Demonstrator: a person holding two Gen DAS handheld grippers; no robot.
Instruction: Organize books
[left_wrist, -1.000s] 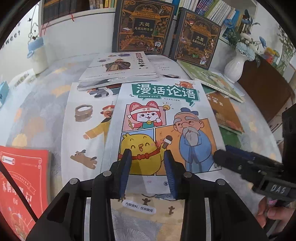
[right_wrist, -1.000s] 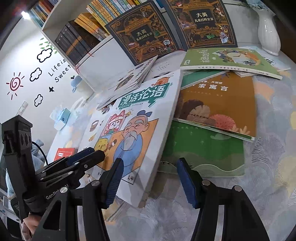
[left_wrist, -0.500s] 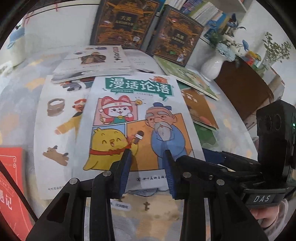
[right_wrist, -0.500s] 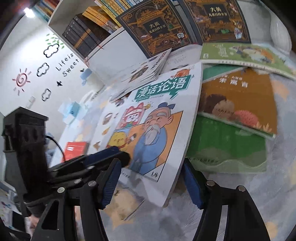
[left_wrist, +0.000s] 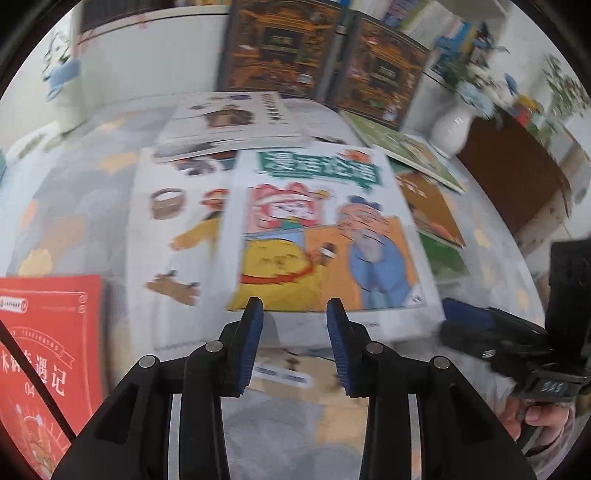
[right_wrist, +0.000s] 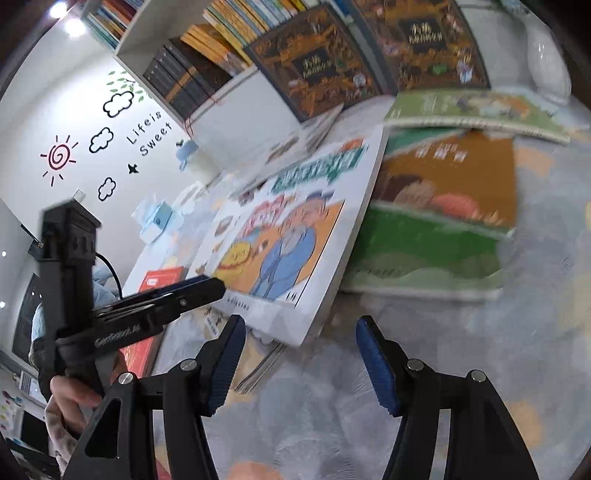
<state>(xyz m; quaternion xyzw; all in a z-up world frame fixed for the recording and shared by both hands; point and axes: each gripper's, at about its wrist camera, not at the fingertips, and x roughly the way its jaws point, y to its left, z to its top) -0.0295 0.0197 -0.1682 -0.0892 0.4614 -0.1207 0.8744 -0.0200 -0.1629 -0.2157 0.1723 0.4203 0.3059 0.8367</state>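
Red-covered book (left_wrist: 48, 343) lay left of the cartoon book (left_wrist: 321, 236), the landmark. Just before that book's near edge hung the left gripper (left_wrist: 293, 332), jaws narrow, nothing between them. Off its near right corner stood the right gripper (right_wrist: 299, 354), jaws moderately wide, empty. Green book (right_wrist: 424, 254) lay right, partly under a brown one (right_wrist: 454, 177). Advised: square both grippers to the landmark's edges, pinching only its cover block, not the sheets beneath.

Two dark ornate books (left_wrist: 280, 44) stand upright at the far edge of the desk (left_wrist: 74, 206). About eight flat books lie on it, among them one cartoon-cover book (left_wrist: 325, 236) and one red book (left_wrist: 44, 332). One white vase (left_wrist: 452, 127) stands far right. Two hand-held grippers (left_wrist: 293, 314) show.
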